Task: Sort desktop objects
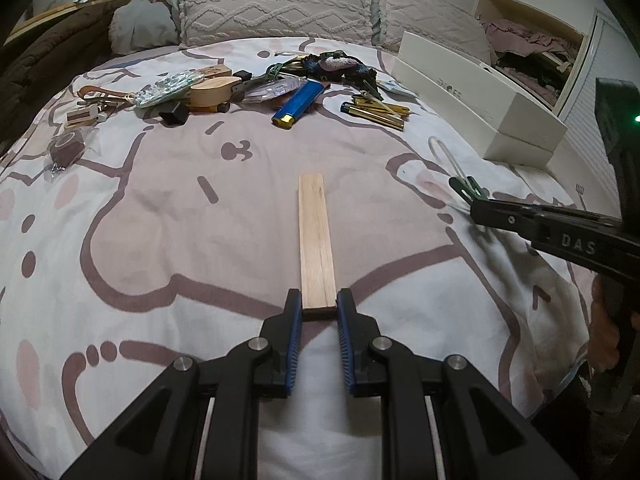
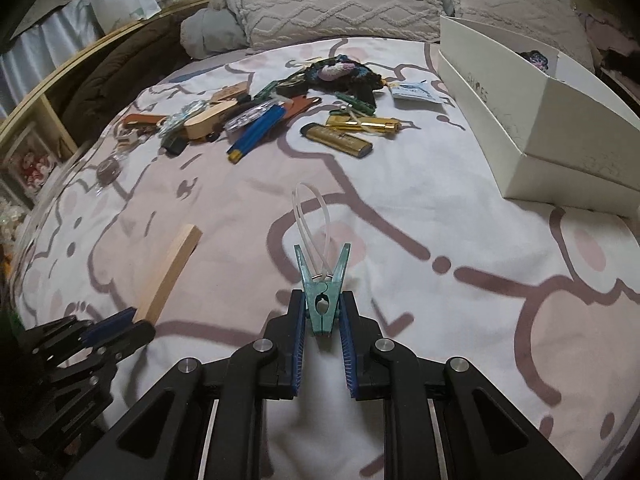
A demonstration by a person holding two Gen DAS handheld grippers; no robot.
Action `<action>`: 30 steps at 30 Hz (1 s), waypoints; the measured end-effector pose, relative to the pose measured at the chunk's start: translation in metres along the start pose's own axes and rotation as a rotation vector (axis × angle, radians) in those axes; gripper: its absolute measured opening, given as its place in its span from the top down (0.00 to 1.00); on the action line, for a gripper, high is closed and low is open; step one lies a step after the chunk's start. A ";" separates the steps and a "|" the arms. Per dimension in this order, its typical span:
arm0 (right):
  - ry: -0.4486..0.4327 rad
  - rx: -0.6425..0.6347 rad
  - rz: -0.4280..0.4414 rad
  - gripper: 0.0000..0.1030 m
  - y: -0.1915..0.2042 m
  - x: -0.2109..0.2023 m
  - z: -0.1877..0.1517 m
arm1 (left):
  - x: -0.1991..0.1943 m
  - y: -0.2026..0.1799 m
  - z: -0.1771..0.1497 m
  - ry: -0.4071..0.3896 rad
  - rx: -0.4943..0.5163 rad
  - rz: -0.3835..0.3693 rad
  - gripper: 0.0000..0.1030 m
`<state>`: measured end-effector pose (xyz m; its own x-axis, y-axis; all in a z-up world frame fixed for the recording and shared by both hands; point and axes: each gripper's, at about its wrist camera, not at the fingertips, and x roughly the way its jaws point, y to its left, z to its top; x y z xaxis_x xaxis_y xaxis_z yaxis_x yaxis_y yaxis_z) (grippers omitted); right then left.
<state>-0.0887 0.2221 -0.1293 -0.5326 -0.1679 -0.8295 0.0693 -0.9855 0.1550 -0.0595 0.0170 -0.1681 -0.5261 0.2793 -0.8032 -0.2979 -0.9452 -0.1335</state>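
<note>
Here the left hand-held gripper [image 1: 319, 309] pinches a light, stiff wooden strip [image 1: 316, 236] by its near end, while the right hand-held gripper [image 2: 322, 312] pinches a small, springy green clothespin [image 2: 322, 292] at its waist.

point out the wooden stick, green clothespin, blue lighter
wooden stick [image 1: 316, 240]: left wrist view, middle of its flat face.
green clothespin [image 2: 322, 300]: right wrist view, body beside the spring hole.
blue lighter [image 1: 298, 103]: left wrist view, middle of the blue body.

"DAS" in raised letters on the right gripper [image 1: 464, 190] arm, faint "SHOES" on the white box [image 2: 532, 120] side
</note>
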 end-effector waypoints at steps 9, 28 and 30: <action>0.064 -0.038 0.009 0.83 0.012 -0.005 -0.027 | -0.012 -0.002 -0.014 0.004 -0.004 -0.023 0.83; 0.072 -0.026 -0.008 0.82 0.011 -0.008 -0.036 | -0.014 -0.012 -0.018 0.012 0.013 0.063 0.79; 0.074 -0.037 -0.019 0.80 0.012 -0.008 -0.036 | -0.015 -0.011 -0.019 0.009 0.021 0.079 0.73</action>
<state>-0.0531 0.2106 -0.1398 -0.4708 -0.1496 -0.8695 0.0922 -0.9885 0.1201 -0.0330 0.0204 -0.1659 -0.5413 0.2023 -0.8162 -0.2724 -0.9605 -0.0573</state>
